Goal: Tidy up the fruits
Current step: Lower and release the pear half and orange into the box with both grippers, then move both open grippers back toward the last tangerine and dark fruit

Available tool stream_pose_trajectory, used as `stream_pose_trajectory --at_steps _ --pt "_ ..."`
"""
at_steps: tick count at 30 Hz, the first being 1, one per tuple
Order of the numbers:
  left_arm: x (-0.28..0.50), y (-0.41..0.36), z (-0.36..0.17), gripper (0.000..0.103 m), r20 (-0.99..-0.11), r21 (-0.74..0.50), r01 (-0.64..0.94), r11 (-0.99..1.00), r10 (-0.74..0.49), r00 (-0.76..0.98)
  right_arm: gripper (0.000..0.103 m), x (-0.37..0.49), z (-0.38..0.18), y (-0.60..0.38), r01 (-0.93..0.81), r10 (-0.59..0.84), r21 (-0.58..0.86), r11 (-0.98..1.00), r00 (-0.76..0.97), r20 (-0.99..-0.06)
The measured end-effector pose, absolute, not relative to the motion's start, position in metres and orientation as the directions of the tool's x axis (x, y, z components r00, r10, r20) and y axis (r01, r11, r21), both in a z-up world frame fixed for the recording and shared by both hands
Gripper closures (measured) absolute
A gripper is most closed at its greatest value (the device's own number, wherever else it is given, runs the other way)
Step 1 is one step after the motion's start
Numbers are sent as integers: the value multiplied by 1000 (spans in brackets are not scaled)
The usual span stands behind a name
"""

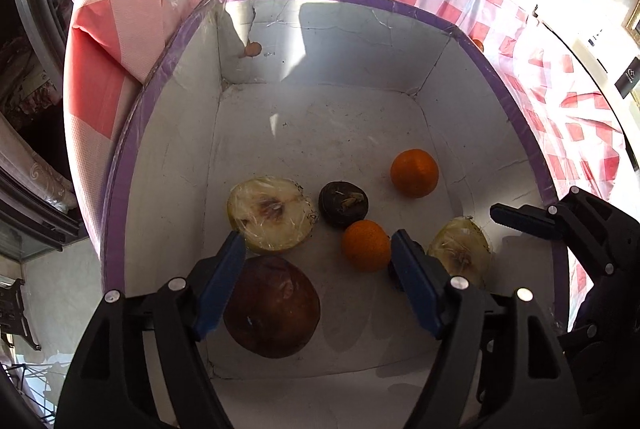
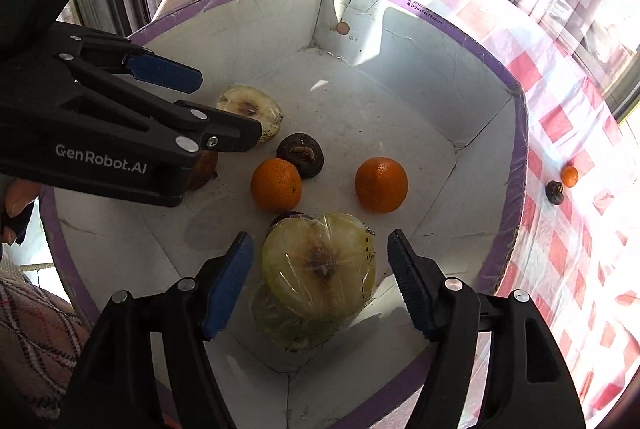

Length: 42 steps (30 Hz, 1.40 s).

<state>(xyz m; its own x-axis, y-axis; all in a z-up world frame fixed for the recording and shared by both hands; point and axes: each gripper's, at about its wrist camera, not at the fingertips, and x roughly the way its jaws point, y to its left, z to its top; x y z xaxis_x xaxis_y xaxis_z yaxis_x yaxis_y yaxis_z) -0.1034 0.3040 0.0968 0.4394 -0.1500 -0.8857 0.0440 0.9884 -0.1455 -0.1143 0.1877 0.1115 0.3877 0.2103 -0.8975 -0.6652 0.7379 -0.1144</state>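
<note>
A white box with a purple rim (image 1: pixel 516 97) (image 2: pixel 520 133) holds several fruits: two oranges (image 1: pixel 414 173) (image 1: pixel 366 246), a dark round fruit (image 1: pixel 343 204), two wrapped apple halves (image 1: pixel 270 215) (image 1: pixel 460 253) and a dark reddish fruit (image 1: pixel 272 307). My left gripper (image 1: pixel 318 283) is open and empty above the reddish fruit and the near orange. My right gripper (image 2: pixel 320 283) is open, its jaws on either side of a wrapped apple half (image 2: pixel 320 263) without touching it. The left gripper (image 2: pixel 192 101) also shows in the right wrist view, as the right gripper (image 1: pixel 516 219) does in the left.
The box stands on a red-and-white checked tablecloth (image 2: pixel 560 229). A small orange (image 2: pixel 569 176) and a dark fruit (image 2: pixel 555 192) lie on the cloth outside the box at the right. Windows lie beyond the table.
</note>
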Motion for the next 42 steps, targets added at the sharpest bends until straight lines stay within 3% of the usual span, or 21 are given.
stream_pose_trajectory --at_steps 14,20,24,29,33,38,42 --pt "-105 304 101 14 -862 -212 84 974 -227 453 27 -112 111 190 -659 219 -99 746 382 -898" --pt "-117 299 136 2 -762 -189 111 976 -217 610 19 -118 130 187 -655 291 -64 753 419 -860" --pt "-121 288 152 2 -714 -141 88 986 -163 681 17 -128 146 177 -635 315 -77 769 480 -819" --pt "-121 265 160 2 -690 -47 75 996 -87 719 17 -129 161 134 -494 276 -55 868 572 -772" --pt "-112 238 166 2 -675 -4 107 994 -82 733 17 -119 166 81 -302 166 -42 952 628 -760" --pt "-86 184 173 2 -700 27 190 981 -117 704 17 -106 140 12 -104 46 -16 994 565 -824" --pt "-58 132 171 2 -750 60 237 970 -113 652 17 -96 116 -29 -50 18 -8 999 505 -863"
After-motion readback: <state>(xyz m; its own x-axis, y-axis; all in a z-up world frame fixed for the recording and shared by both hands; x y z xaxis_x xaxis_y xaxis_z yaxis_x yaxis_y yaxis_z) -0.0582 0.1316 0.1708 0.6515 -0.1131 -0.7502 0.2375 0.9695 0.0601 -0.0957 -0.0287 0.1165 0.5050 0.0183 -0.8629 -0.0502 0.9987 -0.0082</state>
